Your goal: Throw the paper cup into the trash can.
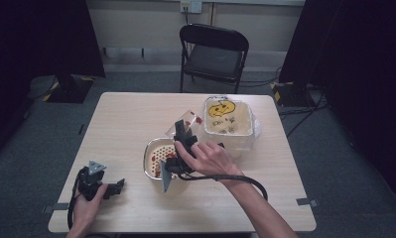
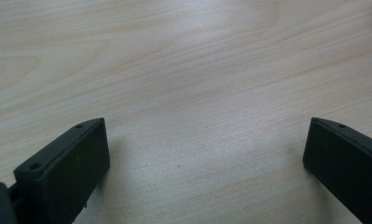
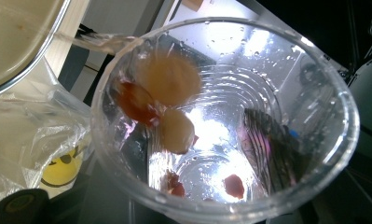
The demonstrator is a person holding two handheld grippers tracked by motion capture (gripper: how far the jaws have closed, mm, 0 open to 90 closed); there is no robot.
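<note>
At the near left table edge, left gripper (image 1: 117,187) rests, jaws wide over bare table (image 2: 183,70) | mid-table, right gripper (image 1: 181,133) clamps tilted clear cup (image 1: 184,124) above strainer bowl (image 1: 151,157) | right gripper view: fruit pieces (image 3: 167,81) cling inside cup | beyond, bag-lined bin (image 1: 229,124).

My table (image 1: 136,124) was pale wood with a fine, light grain. Both my grippers were matte black: the left gripper (image 2: 207,158) and the right gripper (image 1: 181,136), each trailing a black cable. The cup (image 3: 221,121) I held was clear plastic, beaded with droplets, holding red and pale cream pieces. The strainer (image 1: 158,156) was cream with small holes, flecked red, in a silvery rim. The bin (image 1: 230,124) was whitish, lined with clear plastic bearing a yellow face with black marks.
</note>
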